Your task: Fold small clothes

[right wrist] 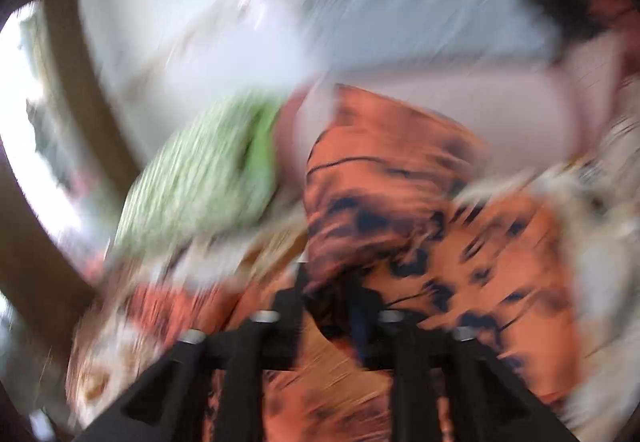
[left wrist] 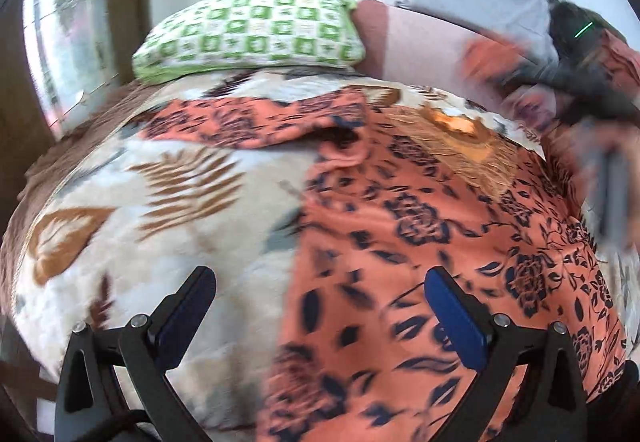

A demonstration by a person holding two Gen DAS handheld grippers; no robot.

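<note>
The orange floral garment (left wrist: 420,242) lies spread on the bed's leaf-print blanket (left wrist: 160,202), filling the lower right of the left wrist view. The left hand-held gripper (left wrist: 320,306) is held wide open, empty. In the blurred right wrist view, the right hand-held gripper (right wrist: 332,302) appears narrowly set with cloth lifted at its tips; a grip cannot be told. The raised edge should be carried squarely across and laid flat.

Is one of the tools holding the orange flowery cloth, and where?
The left tool is open and holds nothing. The right tool looks closed on a fold of the orange cloth, though the picture is blurry.

A home bedroom; patterned blanket (left wrist: 168,202) and green checked pillow (left wrist: 252,28) show it.
</note>
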